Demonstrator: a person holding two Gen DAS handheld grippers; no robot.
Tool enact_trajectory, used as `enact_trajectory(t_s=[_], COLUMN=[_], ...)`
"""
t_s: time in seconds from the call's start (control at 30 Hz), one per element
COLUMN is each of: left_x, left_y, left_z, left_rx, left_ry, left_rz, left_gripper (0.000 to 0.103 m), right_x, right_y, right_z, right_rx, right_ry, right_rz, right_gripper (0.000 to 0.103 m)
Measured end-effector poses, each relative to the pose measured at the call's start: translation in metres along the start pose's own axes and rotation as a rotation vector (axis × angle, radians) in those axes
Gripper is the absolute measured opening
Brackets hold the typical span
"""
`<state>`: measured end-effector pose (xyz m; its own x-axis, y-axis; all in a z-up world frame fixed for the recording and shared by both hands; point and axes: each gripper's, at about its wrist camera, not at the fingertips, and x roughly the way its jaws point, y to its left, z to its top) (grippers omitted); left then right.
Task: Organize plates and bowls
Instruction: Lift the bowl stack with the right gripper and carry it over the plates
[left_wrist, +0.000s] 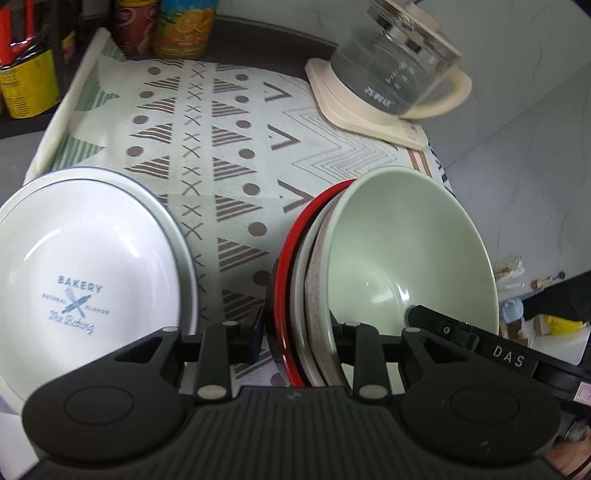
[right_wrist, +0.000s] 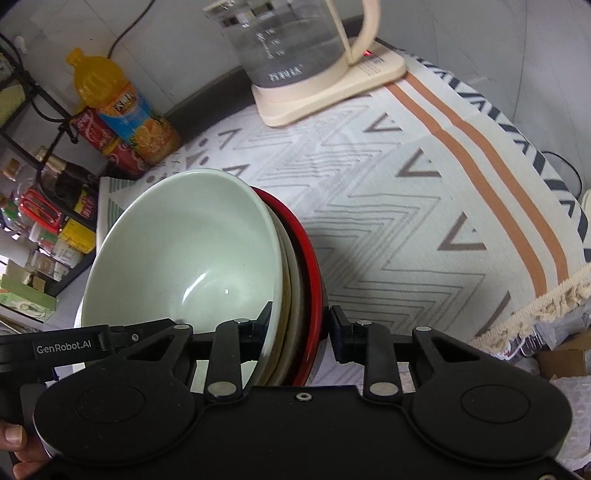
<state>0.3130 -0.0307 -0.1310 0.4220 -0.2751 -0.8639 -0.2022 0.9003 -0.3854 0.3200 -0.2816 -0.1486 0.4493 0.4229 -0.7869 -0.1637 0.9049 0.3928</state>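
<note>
A nested stack of bowls is held up on edge between both grippers: a pale green bowl (left_wrist: 402, 258) innermost, speckled and white bowls behind it, a red bowl (left_wrist: 291, 266) outermost. My left gripper (left_wrist: 301, 334) is shut on the stack's rim. My right gripper (right_wrist: 301, 330) is shut on the same stack (right_wrist: 184, 258) from the opposite side, with the red bowl (right_wrist: 308, 258) on its right. A white "BAKERY" plate (left_wrist: 85, 280) lies on the patterned cloth (left_wrist: 221, 147) to the left of the stack.
A glass kettle (left_wrist: 391, 62) on a cream base stands at the back right; it also shows in the right wrist view (right_wrist: 291, 48). Drink bottles (right_wrist: 122, 110) and a rack of jars (right_wrist: 44, 221) stand at the left. The cloth's fringed edge (right_wrist: 546, 306) hangs at right.
</note>
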Motion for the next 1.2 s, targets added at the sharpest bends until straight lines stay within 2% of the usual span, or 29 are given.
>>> enact_trajectory(t_s=[0.67, 1.2], left_x=[-0.059, -0.096], left_y=[0.047, 0.115], left_z=[-0.002, -0.017], left_rx=[-0.110, -0.229], left_ry=[-0.130, -0.178], left_rz=[0.033, 0.101], left_gripper=[0.028, 0.029], right_x=[-0.007, 0.016], right_y=[0.063, 0.137], right_z=[0.015, 0.009], right_rx=[-0.119, -0.240], right_ry=[-0.031, 0.028], right_rz=[0.093, 0.163], right_gripper=[0.029, 0.029])
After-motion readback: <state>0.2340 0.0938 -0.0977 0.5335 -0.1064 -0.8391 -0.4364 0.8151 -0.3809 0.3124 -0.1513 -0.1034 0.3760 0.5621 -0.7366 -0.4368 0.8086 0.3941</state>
